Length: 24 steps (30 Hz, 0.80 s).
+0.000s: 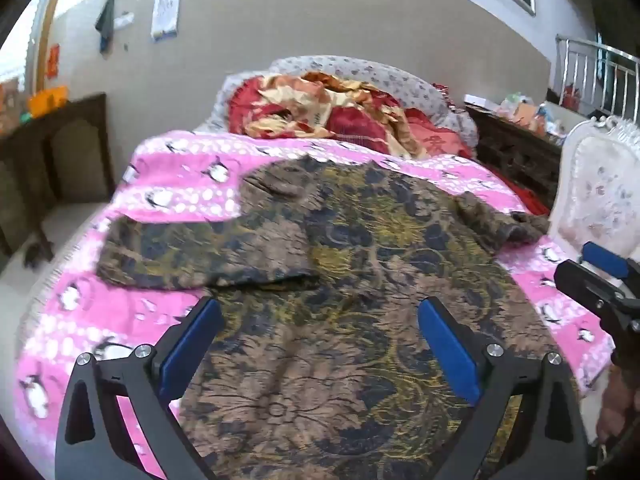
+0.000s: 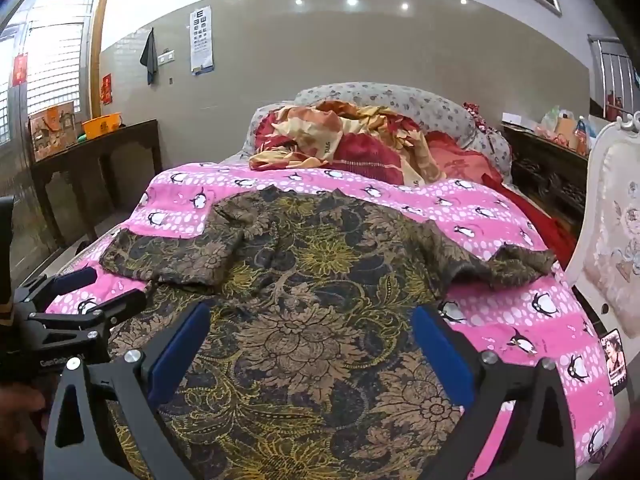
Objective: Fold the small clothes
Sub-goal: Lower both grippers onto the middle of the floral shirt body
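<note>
The shirt (image 2: 304, 320) is lying flat on the bed (image 2: 500, 320). Both the left gripper (image 1: 320, 344) and right gripper (image 2: 310, 344) are being held wide, empty. The left sleeve (image 2: 168, 256) should be pinched at its edge and folded inward smoothly.

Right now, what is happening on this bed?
A person holds two grippers above a brown patterned shirt that lies spread flat on a pink penguin blanket. The left gripper and the right gripper are both open and grip nothing. One sleeve is out to the left and lies fairly flat, the other sleeve is bunched at the right. No fold is visible yet.
</note>
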Motion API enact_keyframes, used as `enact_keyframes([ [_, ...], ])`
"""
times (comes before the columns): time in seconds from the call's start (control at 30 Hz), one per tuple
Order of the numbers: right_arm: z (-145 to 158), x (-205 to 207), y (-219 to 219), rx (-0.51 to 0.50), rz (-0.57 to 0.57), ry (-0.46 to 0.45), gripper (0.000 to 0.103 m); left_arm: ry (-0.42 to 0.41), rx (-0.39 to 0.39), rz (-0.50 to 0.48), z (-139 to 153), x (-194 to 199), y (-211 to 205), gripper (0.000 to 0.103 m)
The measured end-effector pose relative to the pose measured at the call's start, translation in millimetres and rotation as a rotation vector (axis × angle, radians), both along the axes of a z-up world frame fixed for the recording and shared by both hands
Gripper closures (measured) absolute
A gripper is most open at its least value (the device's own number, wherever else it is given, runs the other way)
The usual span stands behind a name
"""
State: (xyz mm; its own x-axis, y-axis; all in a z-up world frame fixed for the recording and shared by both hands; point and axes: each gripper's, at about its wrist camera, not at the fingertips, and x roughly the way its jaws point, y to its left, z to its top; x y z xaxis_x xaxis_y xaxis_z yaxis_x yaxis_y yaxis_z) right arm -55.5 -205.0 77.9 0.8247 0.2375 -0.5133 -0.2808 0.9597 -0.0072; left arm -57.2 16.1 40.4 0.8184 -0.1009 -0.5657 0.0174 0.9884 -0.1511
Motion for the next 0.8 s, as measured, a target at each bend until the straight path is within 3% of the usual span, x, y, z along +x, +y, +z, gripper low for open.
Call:
enact_keyframes([
  [0.13, -8, 10, -14, -0.037, -0.011, -0.019, 0.0, 0.022, 0.024, 0.026, -12, 29, 4, 0.019],
  [0.27, -28, 51, -32, -0.081, -0.096, -0.02, 0.0, 0.044, 0.059, 0.079, -28, 65, 9, 0.019],
  [0.5, -73, 106, -61, -0.022, -0.19, 0.122, 0.0, 0.131, 0.09, 0.116, -70, 109, 9, 0.019],
  [0.67, -108, 141, -80, 0.01, -0.254, 0.254, 0.0, 0.273, 0.044, 0.14, -101, 120, 15, 0.021],
  [0.8, -127, 155, -85, 0.007, -0.286, 0.339, 0.0, 0.272, 0.017, 0.155, -103, 120, 19, 0.021],
])
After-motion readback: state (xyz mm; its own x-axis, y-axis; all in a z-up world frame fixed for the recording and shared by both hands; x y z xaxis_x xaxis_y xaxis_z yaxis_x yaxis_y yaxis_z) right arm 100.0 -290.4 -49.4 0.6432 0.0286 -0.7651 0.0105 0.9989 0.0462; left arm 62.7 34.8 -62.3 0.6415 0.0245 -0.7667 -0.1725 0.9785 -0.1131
